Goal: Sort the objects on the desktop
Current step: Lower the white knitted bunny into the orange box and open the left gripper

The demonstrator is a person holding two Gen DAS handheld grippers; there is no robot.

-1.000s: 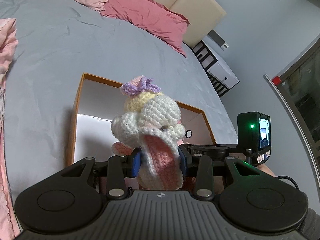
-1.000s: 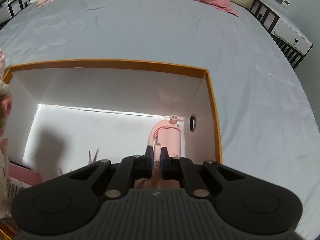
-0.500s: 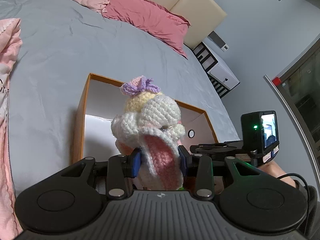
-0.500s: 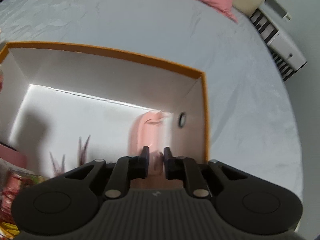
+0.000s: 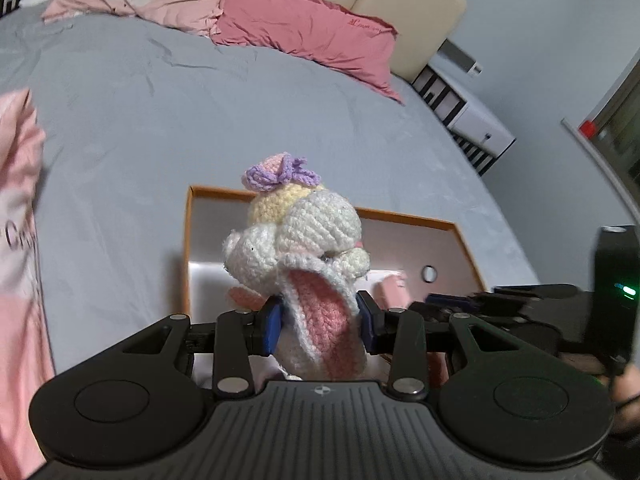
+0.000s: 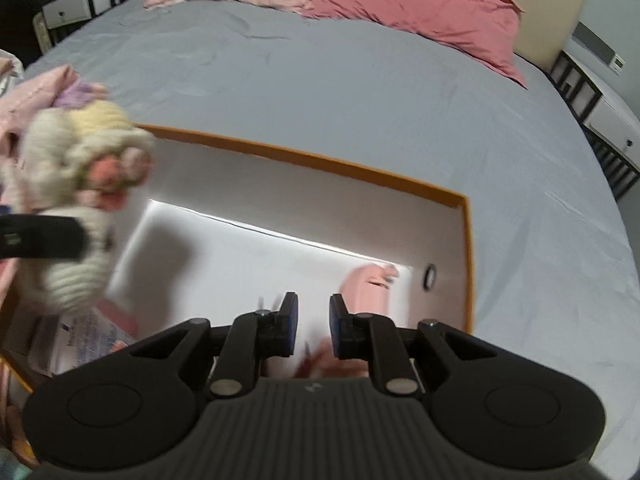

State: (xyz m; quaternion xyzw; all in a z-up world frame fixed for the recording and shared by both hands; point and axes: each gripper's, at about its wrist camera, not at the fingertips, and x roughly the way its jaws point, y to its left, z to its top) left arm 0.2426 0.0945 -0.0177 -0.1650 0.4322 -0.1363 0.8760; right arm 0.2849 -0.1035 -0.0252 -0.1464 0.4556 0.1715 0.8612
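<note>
1. In the left wrist view, we see the left gripper point(image 5: 319, 326) closed on a crocheted white doll with a pink ear, yellow cap and purple bow point(image 5: 304, 240). Its blue-padded fingers point(image 5: 272, 324) press the doll's lower body from both sides, and the head rises above them.
2. Behind the doll, an open rectangular cardboard box with orange rim and white inside point(image 5: 192, 240) sits on a grey bedsheet point(image 5: 140, 120). A pale pink plastic object point(image 5: 390, 290) lies on the box floor near the right wall, blurred.
3. At the right edge of this view, the right gripper's black body with a green light point(image 5: 616, 288) shows beside the box.
4. A dark pink pillow point(image 5: 304, 32) lies at the head of the bed.
5. In the right wrist view, we see the right gripper point(image 6: 313, 328) with its two fingers point(image 6: 288, 324) parted by a clear gap and holding nothing, above the box point(image 6: 466, 264) interior.
6. The pink object point(image 6: 366, 288) lies just beyond the right finger, by a round hole in the box wall.
7. At left, the doll point(image 6: 76, 184) hangs over the box's left end, clamped by the left gripper's black finger point(image 6: 40, 236).
8. Printed paper packets point(image 6: 80, 340) lie in the box's near left corner, too blurred to read.
</note>
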